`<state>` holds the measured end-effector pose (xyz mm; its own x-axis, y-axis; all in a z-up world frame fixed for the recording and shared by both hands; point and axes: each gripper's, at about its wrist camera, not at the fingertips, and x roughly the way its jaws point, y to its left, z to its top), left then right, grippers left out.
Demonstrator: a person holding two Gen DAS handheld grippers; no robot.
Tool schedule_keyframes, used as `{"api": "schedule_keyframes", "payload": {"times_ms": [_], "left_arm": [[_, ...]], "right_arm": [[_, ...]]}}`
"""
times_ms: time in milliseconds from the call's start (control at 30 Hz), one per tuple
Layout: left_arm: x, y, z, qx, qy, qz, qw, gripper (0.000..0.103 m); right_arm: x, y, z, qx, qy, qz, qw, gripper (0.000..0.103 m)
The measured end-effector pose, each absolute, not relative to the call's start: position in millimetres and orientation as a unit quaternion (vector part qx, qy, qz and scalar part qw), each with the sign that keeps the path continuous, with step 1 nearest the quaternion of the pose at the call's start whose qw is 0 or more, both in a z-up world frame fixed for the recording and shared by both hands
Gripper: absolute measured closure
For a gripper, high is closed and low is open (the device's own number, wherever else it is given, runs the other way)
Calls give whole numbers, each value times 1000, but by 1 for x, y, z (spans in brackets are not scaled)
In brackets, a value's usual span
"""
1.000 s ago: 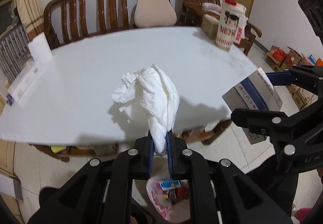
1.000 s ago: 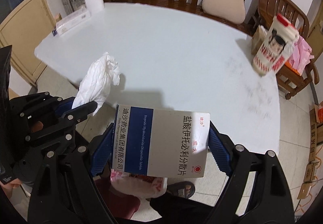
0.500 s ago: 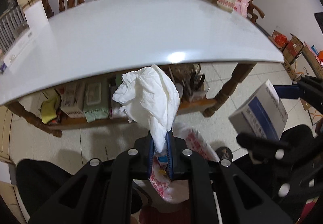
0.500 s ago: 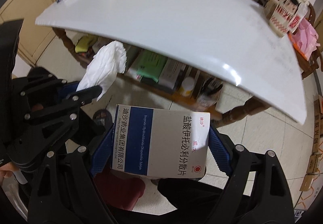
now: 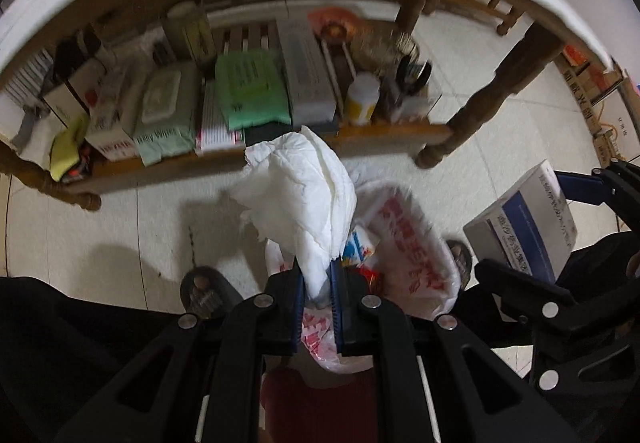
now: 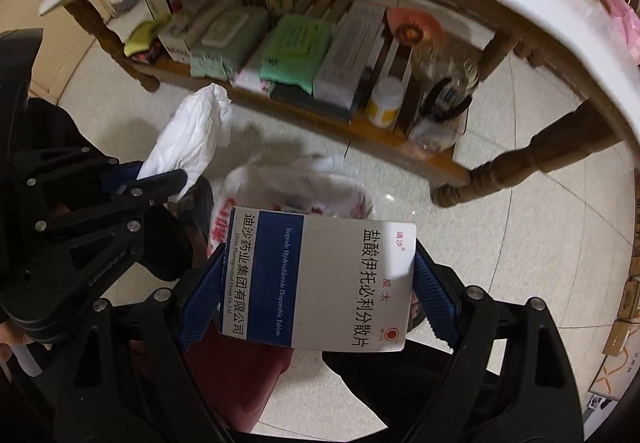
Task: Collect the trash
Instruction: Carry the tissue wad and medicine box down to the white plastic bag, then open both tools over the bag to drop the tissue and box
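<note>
Left wrist view: the left gripper [image 5: 318, 283] points down and its blue pads are pressed together on the lower end of a crumpled white tissue [image 5: 300, 199], which billows out above the fingers. Beneath it on the tiled floor [image 5: 120, 211] sits a bin lined with a white plastic bag with red print [image 5: 408, 239], with colourful wrappers inside. At the right edge the right gripper [image 5: 532, 219] carries a white and blue medicine box [image 5: 520, 223], just beside the bag's rim. In the right wrist view, the right gripper's [image 6: 316, 279] pads stand wide, clamped on the two short sides of the medicine box [image 6: 320, 279], whose printed face is turned to the camera; the bag [image 6: 296, 179] lies just past the box. The tissue [image 6: 192, 131] and the left gripper [image 6: 160, 175] show at left. Behind both, a wooden table's lower shelf [image 5: 224, 159] holds packets, boxes and a small yellow jar [image 5: 362, 99].
</note>
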<state>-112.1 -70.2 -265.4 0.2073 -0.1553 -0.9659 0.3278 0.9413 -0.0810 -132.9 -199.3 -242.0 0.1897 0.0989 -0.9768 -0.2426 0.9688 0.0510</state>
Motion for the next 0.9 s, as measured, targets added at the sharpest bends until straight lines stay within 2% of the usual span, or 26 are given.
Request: {"api": "schedule_keyframes", "payload": {"times_ms": [500, 833, 900], "left_arm": [[-92, -79, -334, 47, 691, -153, 705, 91], [-90, -86, -363, 37, 721, -157, 674, 90], [-90, -87, -366, 36, 726, -161, 668, 87]], "right_arm": [[-123, -208, -316, -54, 687, 95, 719, 19], [-120, -208, -341, -50, 705, 96, 701, 19], [-120, -207, -344, -48, 707, 97, 699, 18]]}}
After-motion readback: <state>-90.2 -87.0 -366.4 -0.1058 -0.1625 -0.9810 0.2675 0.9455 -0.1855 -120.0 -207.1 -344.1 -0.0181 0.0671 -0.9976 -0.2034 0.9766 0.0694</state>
